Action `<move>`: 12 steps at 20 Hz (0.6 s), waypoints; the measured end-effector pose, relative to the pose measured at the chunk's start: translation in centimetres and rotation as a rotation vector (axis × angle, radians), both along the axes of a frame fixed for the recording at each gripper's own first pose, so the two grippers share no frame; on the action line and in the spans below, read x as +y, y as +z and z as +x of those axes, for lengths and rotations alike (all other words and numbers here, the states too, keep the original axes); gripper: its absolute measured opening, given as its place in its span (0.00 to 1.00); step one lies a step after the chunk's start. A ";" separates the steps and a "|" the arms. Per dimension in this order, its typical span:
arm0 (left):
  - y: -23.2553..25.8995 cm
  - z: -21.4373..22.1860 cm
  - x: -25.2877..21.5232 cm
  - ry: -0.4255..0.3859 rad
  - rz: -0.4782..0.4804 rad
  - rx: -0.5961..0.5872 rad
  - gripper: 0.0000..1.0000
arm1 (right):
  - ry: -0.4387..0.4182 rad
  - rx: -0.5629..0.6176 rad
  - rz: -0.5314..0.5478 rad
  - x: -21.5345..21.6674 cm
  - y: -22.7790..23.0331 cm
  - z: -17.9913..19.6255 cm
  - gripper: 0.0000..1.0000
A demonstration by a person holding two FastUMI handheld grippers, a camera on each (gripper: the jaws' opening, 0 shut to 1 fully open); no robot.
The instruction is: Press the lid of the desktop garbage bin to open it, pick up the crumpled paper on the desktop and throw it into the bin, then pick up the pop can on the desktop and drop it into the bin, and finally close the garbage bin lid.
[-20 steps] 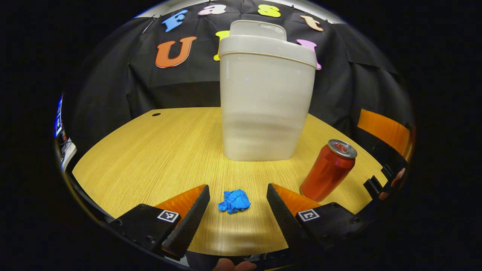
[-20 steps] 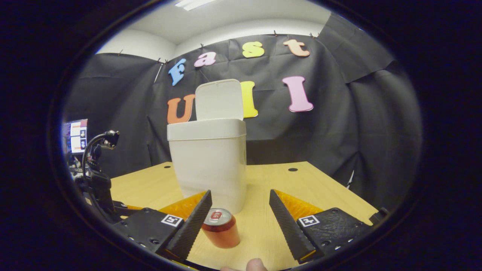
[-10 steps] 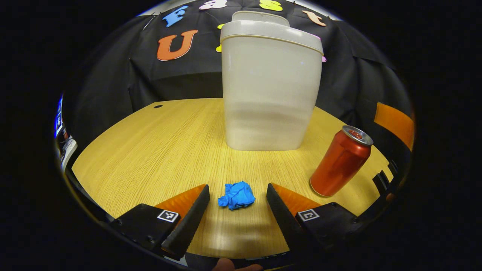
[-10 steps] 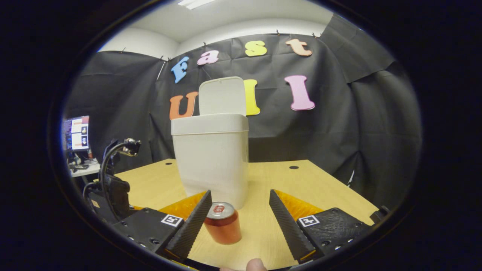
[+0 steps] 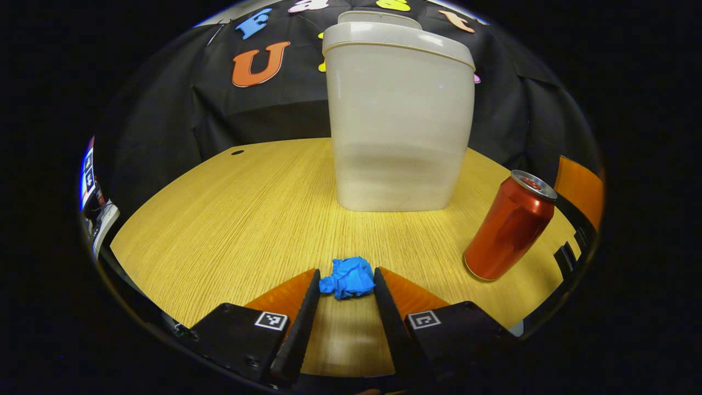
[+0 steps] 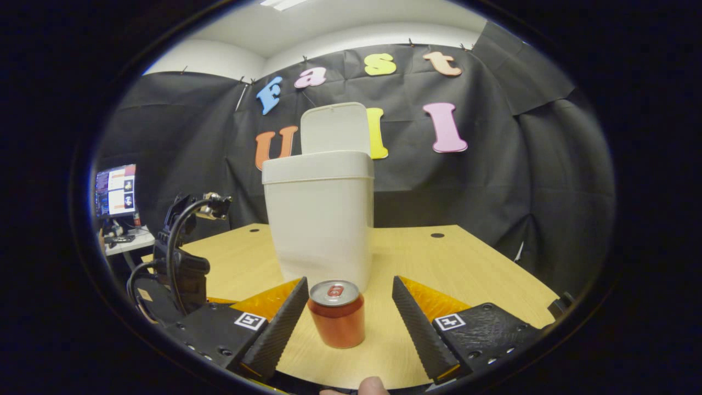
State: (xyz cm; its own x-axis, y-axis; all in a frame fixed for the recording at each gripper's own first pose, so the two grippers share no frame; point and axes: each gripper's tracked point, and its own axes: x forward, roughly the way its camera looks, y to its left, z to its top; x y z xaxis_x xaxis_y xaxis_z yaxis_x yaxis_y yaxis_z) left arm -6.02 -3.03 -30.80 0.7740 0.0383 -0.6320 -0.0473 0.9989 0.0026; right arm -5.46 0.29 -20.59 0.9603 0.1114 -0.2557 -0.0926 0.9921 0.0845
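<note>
Pinching the crumpled paper (image 5: 347, 278) on the table (image 5: 230, 219), the left gripper (image 5: 343, 285) is holding its fingers narrow against both sides of the wad; it should lift straight up, then carry to the bin (image 5: 399, 118), whose lid (image 6: 335, 128) is standing open. The right gripper (image 6: 347, 304) is waiting wide around the pop can (image 6: 336, 313).

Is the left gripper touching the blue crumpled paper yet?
Touching. In the left gripper view, the left gripper has both fingers against the sides of the crumpled paper.
</note>
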 end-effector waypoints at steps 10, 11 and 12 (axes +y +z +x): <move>1.5 0.3 -0.3 -0.005 -0.053 -0.051 0.30 | -0.016 0.021 0.005 0.2 -1.1 -0.5 0.95; 2.3 0.5 0.1 -0.003 -0.046 -0.077 0.34 | -0.016 0.024 0.009 0.3 -1.2 -0.5 0.95; 3.2 0.7 0.5 0.002 -0.042 -0.101 0.29 | -0.012 0.031 0.014 0.6 -1.4 -0.4 0.95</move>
